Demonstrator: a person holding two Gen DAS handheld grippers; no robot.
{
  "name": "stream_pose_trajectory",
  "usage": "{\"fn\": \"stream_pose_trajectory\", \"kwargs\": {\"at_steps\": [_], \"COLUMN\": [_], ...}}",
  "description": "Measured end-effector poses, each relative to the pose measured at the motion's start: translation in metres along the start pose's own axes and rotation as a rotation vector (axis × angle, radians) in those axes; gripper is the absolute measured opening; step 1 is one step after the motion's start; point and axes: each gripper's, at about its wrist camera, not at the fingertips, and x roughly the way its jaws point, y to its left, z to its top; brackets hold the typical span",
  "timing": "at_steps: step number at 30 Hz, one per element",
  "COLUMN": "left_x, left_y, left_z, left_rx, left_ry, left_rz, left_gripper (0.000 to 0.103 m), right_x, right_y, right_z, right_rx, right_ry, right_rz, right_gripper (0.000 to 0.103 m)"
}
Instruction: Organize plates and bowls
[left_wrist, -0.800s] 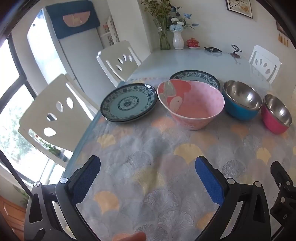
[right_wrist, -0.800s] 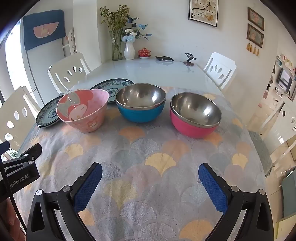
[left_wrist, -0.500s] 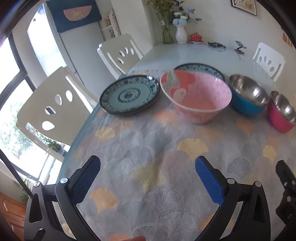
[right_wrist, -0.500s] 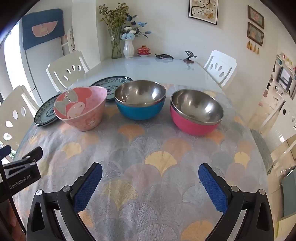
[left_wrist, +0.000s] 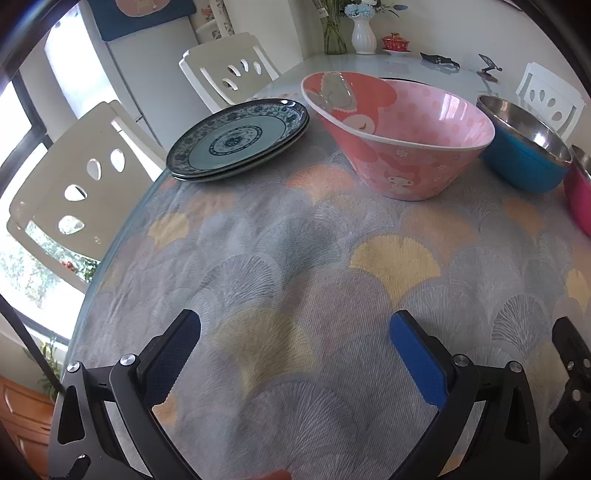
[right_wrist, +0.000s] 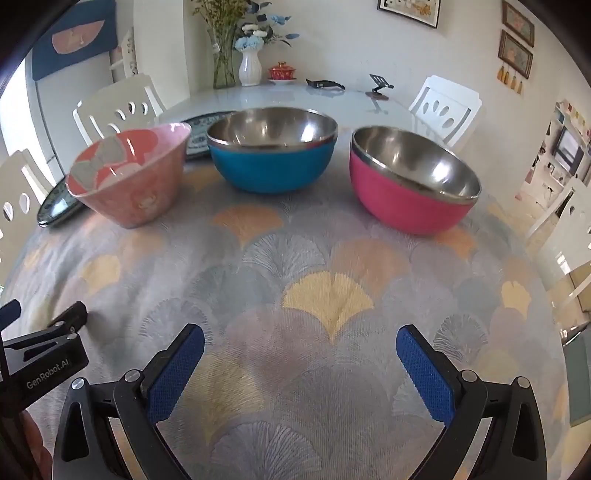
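A patterned blue-green plate (left_wrist: 236, 140) lies at the table's left edge, apparently on top of a second one. Beside it stands a pink cartoon bowl (left_wrist: 402, 136) (right_wrist: 129, 181). A blue steel-lined bowl (right_wrist: 271, 151) (left_wrist: 524, 147) and a magenta steel-lined bowl (right_wrist: 410, 184) follow to the right. Another patterned plate (right_wrist: 199, 127) peeks out behind the pink and blue bowls. My left gripper (left_wrist: 295, 343) hangs open over bare cloth, short of the plate and pink bowl. My right gripper (right_wrist: 301, 350) is open too, low over the cloth in front of the steel bowls.
A fan-patterned cloth (right_wrist: 325, 302) covers the near half of the glass table (right_wrist: 295, 99). White chairs (left_wrist: 77, 177) (right_wrist: 445, 107) ring the table. At the far end stand a vase of flowers (right_wrist: 249, 66), a small red lidded dish (right_wrist: 282, 71) and dark small items (right_wrist: 325, 84).
Both grippers have dropped lower and moved closer to the dishes, so the bowls and plates now look larger and are seen more from the side. Both stay open and empty.
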Motion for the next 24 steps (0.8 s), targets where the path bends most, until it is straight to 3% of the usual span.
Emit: {"fn": "stream_pose_trajectory", "kwargs": {"at_steps": [9, 15, 19, 24], "left_x": [0.003, 0.012, 0.008, 0.004], "left_y": [0.0, 0.02, 0.019, 0.022], "left_z": [-0.003, -0.005, -0.012, -0.022], "left_rx": [-0.028, -0.156, -0.098, -0.112], "left_ry": [-0.059, -0.007, -0.031, -0.053], "left_rz": [-0.003, -0.119, -0.132, -0.151], "left_gripper": [0.103, 0.103, 0.103, 0.103], "right_x": [0.018, 0.02, 0.019, 0.018], "right_y": [-0.007, -0.006, -0.009, -0.008], "right_z": [-0.002, -0.003, -0.003, -0.009], "right_rx": [0.021, -0.01, -0.021, -0.016], "right_ry": [0.054, 0.045, 0.019, -0.011], "right_rz": [0.042, 0.057, 0.078, 0.082], "right_gripper": [0.103, 0.103, 0.103, 0.103]}}
